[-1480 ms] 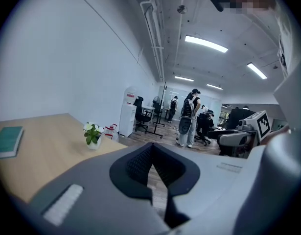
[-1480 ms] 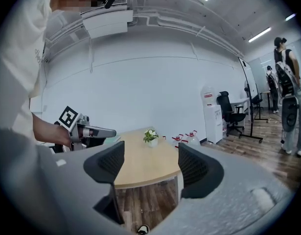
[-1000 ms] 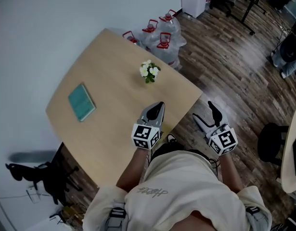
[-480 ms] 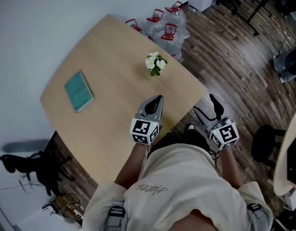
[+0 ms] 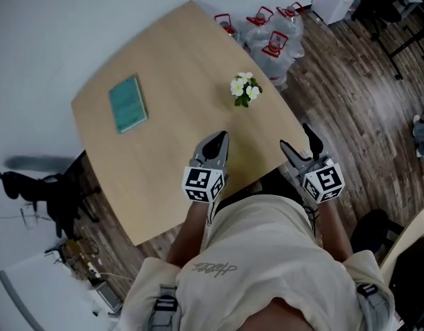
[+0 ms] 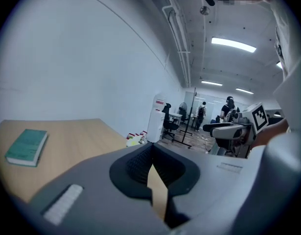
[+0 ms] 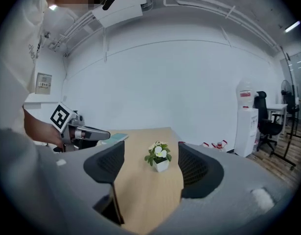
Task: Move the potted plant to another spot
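The potted plant (image 5: 245,88), white flowers in a small white pot, stands upright on the light wooden table (image 5: 170,61) near its right edge. My left gripper (image 5: 215,143) hovers over the table's near part, short of the plant, jaws shut and empty; its pads (image 6: 140,163) meet. My right gripper (image 5: 300,140) is at the table's near right corner, open and empty. In the right gripper view the plant (image 7: 159,156) shows far ahead between the fingers (image 7: 194,168), untouched.
A teal book (image 5: 128,103) lies on the table's left part. Several water bottles (image 5: 274,36) with red handles stand on the wood floor beyond the table's far corner. A white wall runs behind the table. A dark chair (image 5: 39,188) sits at the left.
The person has shifted along the table's near edge and both grippers went with them. The right gripper, earlier over the floor, is now at the table corner, nearer the plant. The plant has not moved.
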Motion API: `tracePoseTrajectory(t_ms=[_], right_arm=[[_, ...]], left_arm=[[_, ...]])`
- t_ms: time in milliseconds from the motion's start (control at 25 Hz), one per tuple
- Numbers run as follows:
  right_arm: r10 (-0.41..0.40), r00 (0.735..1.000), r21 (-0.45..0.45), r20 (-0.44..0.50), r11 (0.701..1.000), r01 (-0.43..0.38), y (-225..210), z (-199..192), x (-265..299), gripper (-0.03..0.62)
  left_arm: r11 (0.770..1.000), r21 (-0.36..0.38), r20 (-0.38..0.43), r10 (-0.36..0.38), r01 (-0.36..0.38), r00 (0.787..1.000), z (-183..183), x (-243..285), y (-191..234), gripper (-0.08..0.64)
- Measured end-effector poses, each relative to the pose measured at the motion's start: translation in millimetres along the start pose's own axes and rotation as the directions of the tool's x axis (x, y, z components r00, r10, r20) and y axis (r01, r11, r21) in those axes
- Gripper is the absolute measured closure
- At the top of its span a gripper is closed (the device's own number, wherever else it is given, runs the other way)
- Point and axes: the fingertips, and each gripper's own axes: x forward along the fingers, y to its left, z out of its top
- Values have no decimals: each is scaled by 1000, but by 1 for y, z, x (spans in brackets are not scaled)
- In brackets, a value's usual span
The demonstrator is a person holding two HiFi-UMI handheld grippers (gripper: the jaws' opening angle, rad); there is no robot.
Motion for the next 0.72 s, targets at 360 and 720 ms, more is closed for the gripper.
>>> tracePoseTrajectory(t_ms=[360, 720], right_arm=[[236, 969, -132, -71, 961, -244, -22, 2, 76, 253], [295, 922, -179, -253, 922, -344, -40, -50, 131, 245]], left_arm=[[959, -25, 24, 285, -284, 958, 31, -4, 44, 541], [881, -94, -2, 466, -465, 885, 17, -21, 49, 541]])
